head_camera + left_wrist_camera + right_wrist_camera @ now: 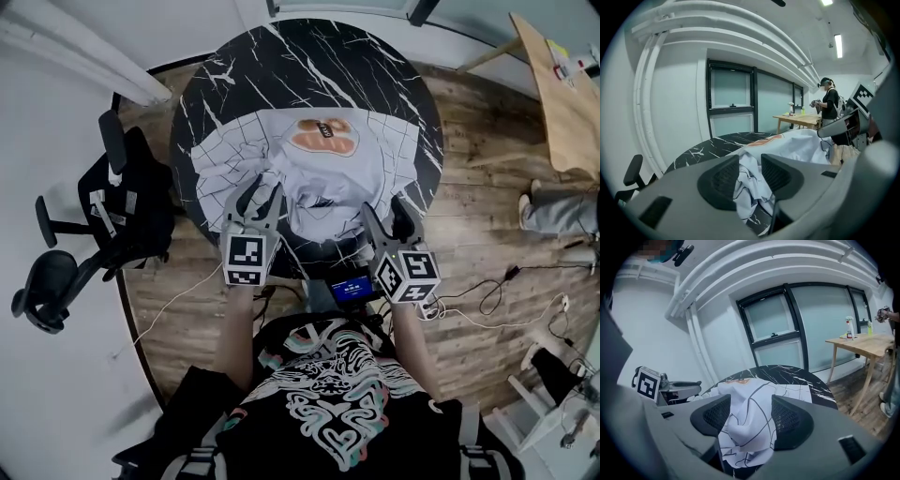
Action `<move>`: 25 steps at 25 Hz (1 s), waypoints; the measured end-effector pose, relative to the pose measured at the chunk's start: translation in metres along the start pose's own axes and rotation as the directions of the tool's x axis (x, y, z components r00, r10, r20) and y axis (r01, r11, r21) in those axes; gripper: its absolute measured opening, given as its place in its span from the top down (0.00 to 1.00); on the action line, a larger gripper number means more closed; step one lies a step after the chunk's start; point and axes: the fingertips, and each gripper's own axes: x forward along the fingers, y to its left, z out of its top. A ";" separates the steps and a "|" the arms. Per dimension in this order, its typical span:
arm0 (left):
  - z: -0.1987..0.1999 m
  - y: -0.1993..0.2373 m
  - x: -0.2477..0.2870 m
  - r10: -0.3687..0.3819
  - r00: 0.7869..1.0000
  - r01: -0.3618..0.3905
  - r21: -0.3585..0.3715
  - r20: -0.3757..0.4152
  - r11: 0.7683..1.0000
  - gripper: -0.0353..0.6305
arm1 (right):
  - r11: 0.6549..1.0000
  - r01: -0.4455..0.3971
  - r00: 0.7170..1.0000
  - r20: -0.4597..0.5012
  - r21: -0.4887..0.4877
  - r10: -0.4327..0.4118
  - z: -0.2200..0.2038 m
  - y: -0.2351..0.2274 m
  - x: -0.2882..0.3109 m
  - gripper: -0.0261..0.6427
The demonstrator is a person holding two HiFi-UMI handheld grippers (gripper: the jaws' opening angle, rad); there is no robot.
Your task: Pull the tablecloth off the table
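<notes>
Midway through hauling the tablecloth (328, 159), heaped at lower centre of the round table (309, 56), not yet off. Gripping nothing with left gripper (262, 194) or right gripper (386, 210): jaws apart, folds loose between. Next, probably: clench again, drag toward the frame's bottom edge

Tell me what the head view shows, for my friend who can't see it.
The left gripper and the right gripper reach over the near edge of a round black table into a crumpled white tablecloth. A black office chair stands at left.
</notes>
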 end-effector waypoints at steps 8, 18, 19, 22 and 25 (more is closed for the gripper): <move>-0.017 0.002 0.022 -0.024 0.998 0.023 -0.009 -0.053 1.000 0.60 | 1.000 0.004 1.000 -0.031 -0.001 -0.004 -0.007 -0.006 0.017 0.53; -0.024 -0.001 0.046 -0.073 0.993 0.075 0.019 -0.091 0.997 0.46 | 1.000 0.011 0.996 -0.086 0.021 -0.009 -0.021 -0.015 0.032 0.52; -0.024 -0.002 0.047 -0.076 0.993 0.078 0.025 -0.092 0.997 0.44 | 1.000 0.010 0.996 -0.091 0.021 -0.008 -0.022 -0.015 0.033 0.52; -0.020 -0.003 0.052 -0.088 0.993 0.092 0.042 -0.072 0.995 0.37 | 1.000 0.003 0.995 -0.101 0.021 0.000 -0.024 -0.015 0.036 0.52; -0.019 -0.005 0.059 -0.109 0.991 0.114 0.062 -0.072 0.992 0.29 | 1.000 0.002 0.994 -0.108 0.024 0.001 -0.026 -0.016 0.038 0.52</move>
